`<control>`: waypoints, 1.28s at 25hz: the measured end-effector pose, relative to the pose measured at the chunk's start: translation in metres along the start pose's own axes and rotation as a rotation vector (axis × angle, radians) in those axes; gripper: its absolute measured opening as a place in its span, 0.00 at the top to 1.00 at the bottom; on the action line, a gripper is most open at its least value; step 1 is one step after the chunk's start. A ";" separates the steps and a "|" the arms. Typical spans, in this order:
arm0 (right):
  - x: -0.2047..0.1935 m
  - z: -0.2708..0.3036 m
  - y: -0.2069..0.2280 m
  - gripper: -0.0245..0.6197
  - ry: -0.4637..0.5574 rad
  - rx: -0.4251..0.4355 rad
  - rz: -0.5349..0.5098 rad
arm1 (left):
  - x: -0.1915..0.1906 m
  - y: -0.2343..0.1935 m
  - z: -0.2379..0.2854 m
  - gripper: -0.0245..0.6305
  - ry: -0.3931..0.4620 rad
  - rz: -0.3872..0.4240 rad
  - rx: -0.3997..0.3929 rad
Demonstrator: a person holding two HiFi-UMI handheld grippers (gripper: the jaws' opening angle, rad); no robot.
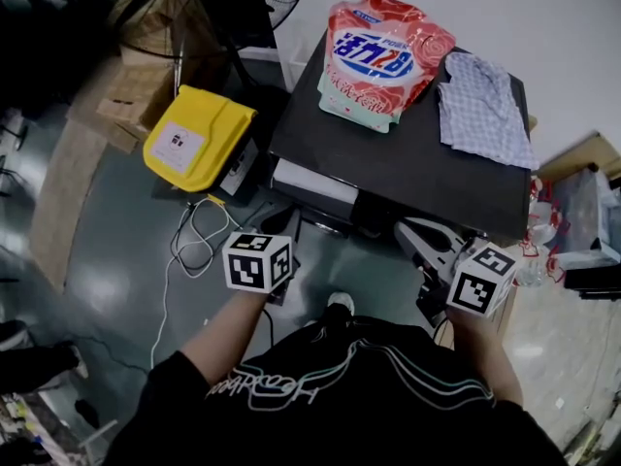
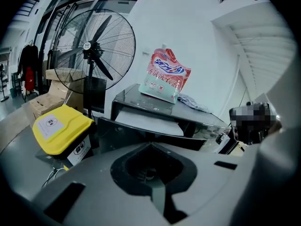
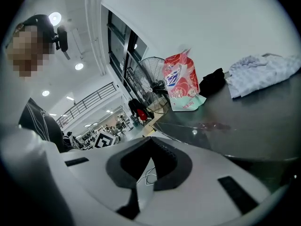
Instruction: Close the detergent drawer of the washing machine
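L tool (image 2: 151, 173), R tool (image 3: 146, 166) shut near washer (image 1: 408, 168) edge.

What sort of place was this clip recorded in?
Probably a large workshop or lab hall, not a home: a big pedestal fan, stacked cardboard boxes and a railed upper gallery.
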State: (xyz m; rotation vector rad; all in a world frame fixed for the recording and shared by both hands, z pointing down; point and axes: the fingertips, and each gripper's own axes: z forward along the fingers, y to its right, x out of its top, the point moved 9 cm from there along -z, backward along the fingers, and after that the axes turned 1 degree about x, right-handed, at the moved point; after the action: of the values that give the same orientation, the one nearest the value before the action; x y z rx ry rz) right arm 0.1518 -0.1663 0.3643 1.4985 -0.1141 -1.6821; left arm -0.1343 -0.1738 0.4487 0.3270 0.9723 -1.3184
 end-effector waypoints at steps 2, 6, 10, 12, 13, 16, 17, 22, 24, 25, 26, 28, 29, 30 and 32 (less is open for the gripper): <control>0.004 0.001 0.004 0.92 0.002 -0.001 -0.003 | 0.003 0.000 0.003 0.93 0.000 0.008 -0.001; 0.013 0.002 0.011 0.92 0.010 0.000 -0.012 | 0.008 -0.001 0.010 0.93 0.006 0.010 0.000; 0.017 0.003 0.018 0.92 0.016 -0.007 -0.025 | 0.010 -0.002 0.013 0.93 0.019 0.023 -0.008; 0.017 0.004 0.019 0.92 0.017 -0.010 -0.029 | 0.009 -0.002 0.013 0.93 0.023 0.027 -0.011; 0.017 0.005 0.019 0.92 0.018 -0.009 -0.030 | 0.009 -0.003 0.013 0.93 0.024 0.027 -0.010; 0.016 0.006 0.018 0.92 0.018 -0.005 -0.035 | 0.009 -0.003 0.014 0.93 0.027 0.027 -0.010; 0.015 0.006 0.018 0.92 0.016 -0.006 -0.035 | 0.009 -0.003 0.014 0.93 0.027 0.027 -0.011; 0.011 0.001 0.020 0.92 0.017 -0.022 -0.033 | 0.008 -0.004 0.013 0.93 0.038 0.021 -0.010; 0.010 -0.001 0.022 0.92 0.016 -0.028 -0.031 | 0.008 -0.004 0.014 0.93 0.051 0.021 -0.006; 0.009 -0.003 0.023 0.92 0.016 -0.030 -0.030 | 0.007 -0.004 0.015 0.93 0.058 0.022 -0.001; 0.008 -0.004 0.023 0.92 0.016 -0.033 -0.029 | 0.008 -0.004 0.016 0.93 0.065 0.024 0.005; 0.006 -0.007 0.023 0.92 0.017 -0.036 -0.028 | 0.010 -0.004 0.023 0.93 0.067 0.015 0.015; 0.006 -0.008 0.024 0.92 0.018 -0.037 -0.029 | 0.014 -0.005 0.027 0.93 0.064 0.003 0.016; 0.007 -0.010 0.024 0.92 0.019 -0.038 -0.030 | 0.018 -0.005 0.031 0.93 0.061 -0.008 0.016; 0.009 -0.015 0.025 0.92 0.022 -0.041 -0.029 | 0.025 -0.005 0.038 0.93 0.057 -0.009 0.020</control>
State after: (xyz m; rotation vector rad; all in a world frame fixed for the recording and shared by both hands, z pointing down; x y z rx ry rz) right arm 0.1783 -0.1812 0.3674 1.4948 -0.0457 -1.6807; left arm -0.1242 -0.2182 0.4541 0.3777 1.0103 -1.3335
